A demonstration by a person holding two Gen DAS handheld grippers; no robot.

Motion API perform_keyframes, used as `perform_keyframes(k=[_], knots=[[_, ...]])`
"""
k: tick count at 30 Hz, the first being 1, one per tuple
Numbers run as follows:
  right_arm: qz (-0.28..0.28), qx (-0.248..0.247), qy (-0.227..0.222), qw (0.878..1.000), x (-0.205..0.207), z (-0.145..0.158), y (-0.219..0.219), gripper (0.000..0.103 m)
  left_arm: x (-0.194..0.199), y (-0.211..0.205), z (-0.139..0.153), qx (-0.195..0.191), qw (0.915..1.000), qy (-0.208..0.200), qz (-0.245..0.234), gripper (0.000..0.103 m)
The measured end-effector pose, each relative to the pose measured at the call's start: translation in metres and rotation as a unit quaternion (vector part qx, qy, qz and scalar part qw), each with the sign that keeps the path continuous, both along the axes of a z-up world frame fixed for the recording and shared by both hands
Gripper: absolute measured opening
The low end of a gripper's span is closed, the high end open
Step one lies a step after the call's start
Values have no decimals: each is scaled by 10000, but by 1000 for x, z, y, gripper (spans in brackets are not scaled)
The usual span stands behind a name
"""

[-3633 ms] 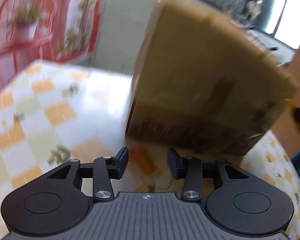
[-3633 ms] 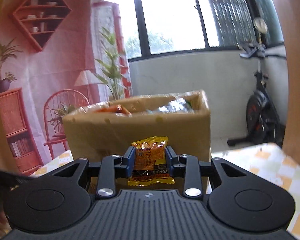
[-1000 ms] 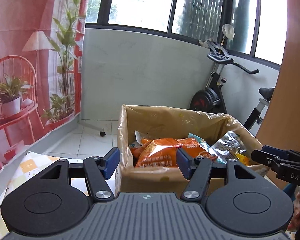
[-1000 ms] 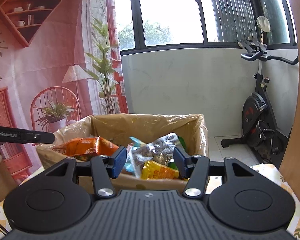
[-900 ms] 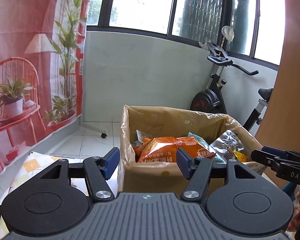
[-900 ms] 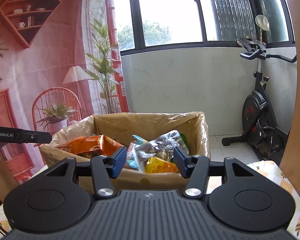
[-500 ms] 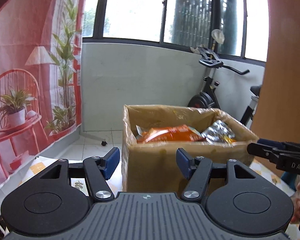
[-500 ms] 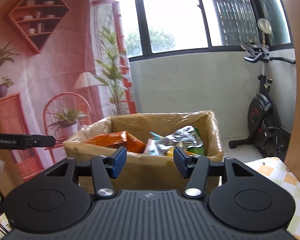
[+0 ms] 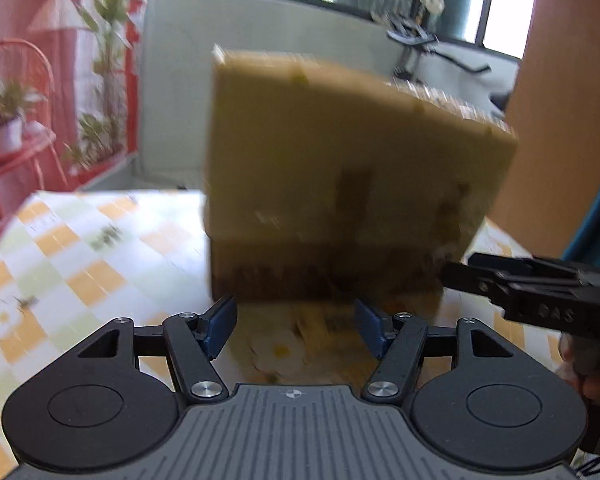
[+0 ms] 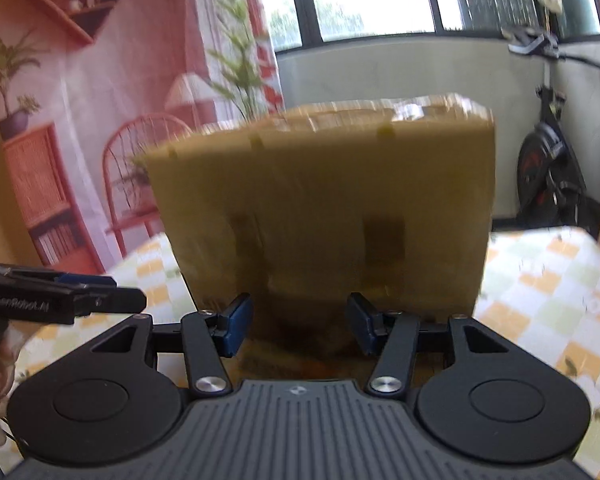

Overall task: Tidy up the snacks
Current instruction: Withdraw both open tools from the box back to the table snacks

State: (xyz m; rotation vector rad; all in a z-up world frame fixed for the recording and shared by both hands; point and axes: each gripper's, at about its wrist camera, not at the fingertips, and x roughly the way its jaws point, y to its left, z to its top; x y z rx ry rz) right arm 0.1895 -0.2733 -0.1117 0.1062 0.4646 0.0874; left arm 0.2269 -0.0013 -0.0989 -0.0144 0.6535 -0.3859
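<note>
Left wrist view: the left gripper (image 9: 296, 330) has its jaws parted, having just opened a little further, with nothing between them. The cardboard box (image 9: 352, 176) of snacks stands on the checkered tablecloth (image 9: 80, 256) just ahead of the fingertips, blurred. The right gripper (image 9: 540, 296) reaches in from the right edge.

Right wrist view: the right gripper (image 10: 298, 326) is parted and empty. The cardboard box (image 10: 332, 208) rises directly beyond its tips; its contents are hidden. The left gripper (image 10: 60, 300) shows at the left.
</note>
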Motion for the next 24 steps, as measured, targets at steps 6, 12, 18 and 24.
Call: perform_keyframes(k=[6,12,18,24], knots=[[-302,-18,586,9978,1,-29,-8,56,12,-19,-37,-25,9981,473,-387,66],[-531,-75,998,9936,-7,-54,-14,56,20,-30,-51,-130,9928,671,-980,67],[-844,145,1089,9903,-17,-62,-31,56,12,-43,-57,141,9867,647,-1488,68],[-978,226,1056,9893,-20,-58,-39,56,9,-52,-61,448,9810,622,-1780,69]])
